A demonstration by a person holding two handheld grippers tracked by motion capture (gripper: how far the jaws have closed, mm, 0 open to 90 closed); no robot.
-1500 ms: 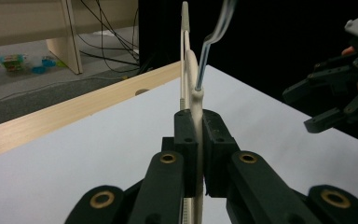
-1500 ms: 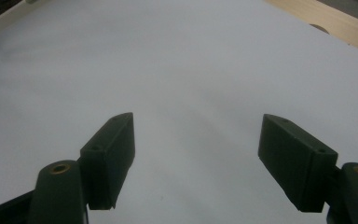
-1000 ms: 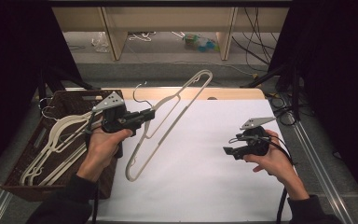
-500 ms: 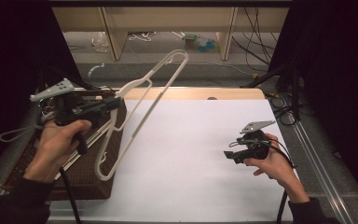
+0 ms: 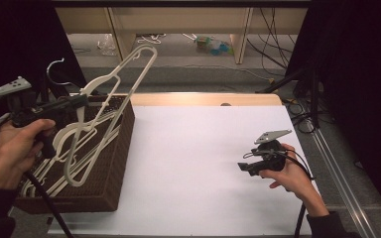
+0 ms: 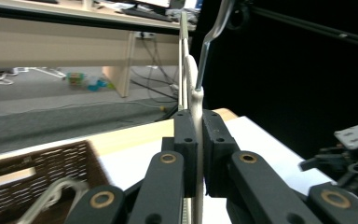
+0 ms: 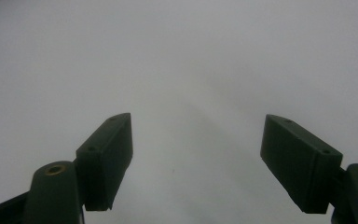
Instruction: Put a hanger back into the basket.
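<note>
My left gripper (image 5: pixel 82 102) is shut on a cream plastic hanger (image 5: pixel 110 106) near its neck and holds it tilted in the air over the brown wicker basket (image 5: pixel 118 148) at the table's left. The hanger's metal hook (image 5: pixel 55 67) points up and left. In the left gripper view the jaws pinch the hanger's thin neck (image 6: pixel 196 100), with the metal hook (image 6: pixel 213 37) rising above. My right gripper (image 5: pixel 243 167) rests low over the white table sheet (image 5: pixel 198 153) at the right, open and with nothing between its jaws; the right gripper (image 7: pixel 196 158) looks straight at the bare sheet.
Several more cream hangers (image 5: pixel 49 171) lie in the basket. A wooden table edge (image 5: pixel 203 99) borders the sheet at the back. Cables (image 5: pixel 297 106) trail off the right side, and shelving legs and clutter (image 5: pixel 213 44) stand on the floor beyond.
My left hand has carried the hanger leftward and a little upward, from over the sheet's left part to above the basket. The right hand has stayed in place.
</note>
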